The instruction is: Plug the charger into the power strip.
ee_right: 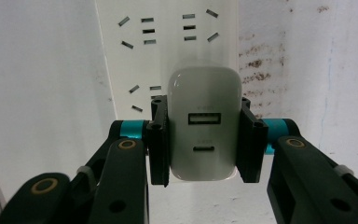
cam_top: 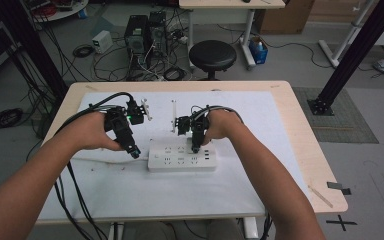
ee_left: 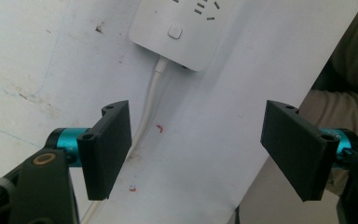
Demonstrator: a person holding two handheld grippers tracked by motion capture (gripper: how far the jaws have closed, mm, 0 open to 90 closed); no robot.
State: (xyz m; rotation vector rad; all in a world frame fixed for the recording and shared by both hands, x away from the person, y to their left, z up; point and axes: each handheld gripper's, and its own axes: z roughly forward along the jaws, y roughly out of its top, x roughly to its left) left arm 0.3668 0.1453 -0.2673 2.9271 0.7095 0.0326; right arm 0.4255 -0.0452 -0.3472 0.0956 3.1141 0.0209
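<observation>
The white charger [ee_right: 204, 135], with two ports on its face, sits clamped between the jaws of the right gripper [ee_right: 204, 140], pads pressing its two sides. It hangs directly over the power strip [ee_right: 168, 51], above a row of sockets; whether its prongs touch the strip cannot be told. In the high view the right gripper [cam_top: 196, 145] points down onto the right half of the strip [cam_top: 182, 161], which lies lengthwise near the middle of the white mat [cam_top: 130, 195] covering most of the desk [cam_top: 310, 165]. The left gripper [cam_top: 134, 151] hovers just off the strip's left end, angled down toward the mat, its jaws standing wide apart with nothing between them. In the left gripper view its open jaws frame bare mat [ee_left: 205, 154], the strip's switch end [ee_left: 182, 32] and the white cord [ee_left: 151, 102] running out of it toward the desk's near edge. Small reddish specks mark the mat there. Beyond the desk's far edge stand a black stool [cam_top: 212, 56] and a tangle of cables and boxes on the floor.
</observation>
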